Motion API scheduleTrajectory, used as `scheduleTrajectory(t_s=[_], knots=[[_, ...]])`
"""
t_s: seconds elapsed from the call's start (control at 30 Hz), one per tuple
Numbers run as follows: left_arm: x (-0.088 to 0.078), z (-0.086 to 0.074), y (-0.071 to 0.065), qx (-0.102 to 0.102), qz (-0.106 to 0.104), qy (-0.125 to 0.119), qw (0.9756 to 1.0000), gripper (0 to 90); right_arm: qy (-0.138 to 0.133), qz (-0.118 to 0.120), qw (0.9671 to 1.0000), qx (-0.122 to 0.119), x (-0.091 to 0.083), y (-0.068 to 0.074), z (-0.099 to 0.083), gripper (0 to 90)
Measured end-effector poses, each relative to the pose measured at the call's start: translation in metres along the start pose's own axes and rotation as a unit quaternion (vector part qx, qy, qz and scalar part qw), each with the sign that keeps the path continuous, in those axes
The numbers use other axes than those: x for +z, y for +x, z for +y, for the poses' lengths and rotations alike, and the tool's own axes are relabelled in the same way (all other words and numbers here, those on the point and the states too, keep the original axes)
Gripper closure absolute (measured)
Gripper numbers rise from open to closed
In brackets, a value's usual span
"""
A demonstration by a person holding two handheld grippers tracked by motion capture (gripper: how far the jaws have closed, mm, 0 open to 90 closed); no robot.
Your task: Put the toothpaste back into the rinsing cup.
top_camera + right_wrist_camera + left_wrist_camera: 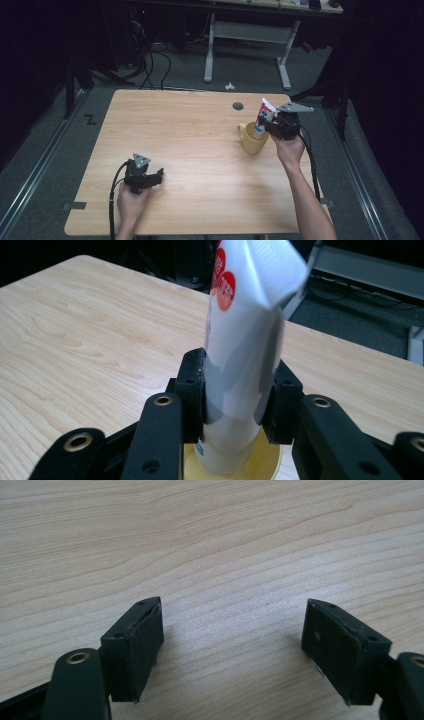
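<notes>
We see the right gripper (239, 400) clamped on a white tube (245, 360) with red dots, pads pressing its sides. The tube stands nearly upright, lower end down inside a yellow mug (251, 140), crimped end up. The mug sits on the wooden table (190, 145), toward its far right part, handle to the left in the high view. We note the left gripper (232, 645) resting at the near left, well apart, jaws spread wide over bare wood.
</notes>
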State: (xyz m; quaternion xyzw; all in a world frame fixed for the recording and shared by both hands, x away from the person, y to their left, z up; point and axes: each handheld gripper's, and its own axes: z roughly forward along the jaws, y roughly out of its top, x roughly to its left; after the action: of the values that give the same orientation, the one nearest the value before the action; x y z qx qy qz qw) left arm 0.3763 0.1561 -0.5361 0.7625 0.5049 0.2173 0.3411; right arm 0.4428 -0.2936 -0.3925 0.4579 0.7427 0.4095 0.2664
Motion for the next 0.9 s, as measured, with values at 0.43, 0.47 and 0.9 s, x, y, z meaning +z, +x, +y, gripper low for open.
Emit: scheduleTrajectory(t_s=[0.43,0.47,0.9], knots=[[0.000,0.000,0.000,0.000,0.000,0.000,1.0000,25.1,0.016,-0.009,0.9998,0.004,0.012,-0.003,-0.006,66.9],[0.000,0.000,0.000,0.000,0.000,0.000,1.0000,25.1,0.016,-0.009,0.9998,0.004,0.013,-0.003,-0.006,66.9],[0.000,0.000,0.000,0.000,-0.001,0.000,1.0000,25.1,0.026,-0.007,0.9996,0.010,0.022,-0.003,-0.015,66.9]])
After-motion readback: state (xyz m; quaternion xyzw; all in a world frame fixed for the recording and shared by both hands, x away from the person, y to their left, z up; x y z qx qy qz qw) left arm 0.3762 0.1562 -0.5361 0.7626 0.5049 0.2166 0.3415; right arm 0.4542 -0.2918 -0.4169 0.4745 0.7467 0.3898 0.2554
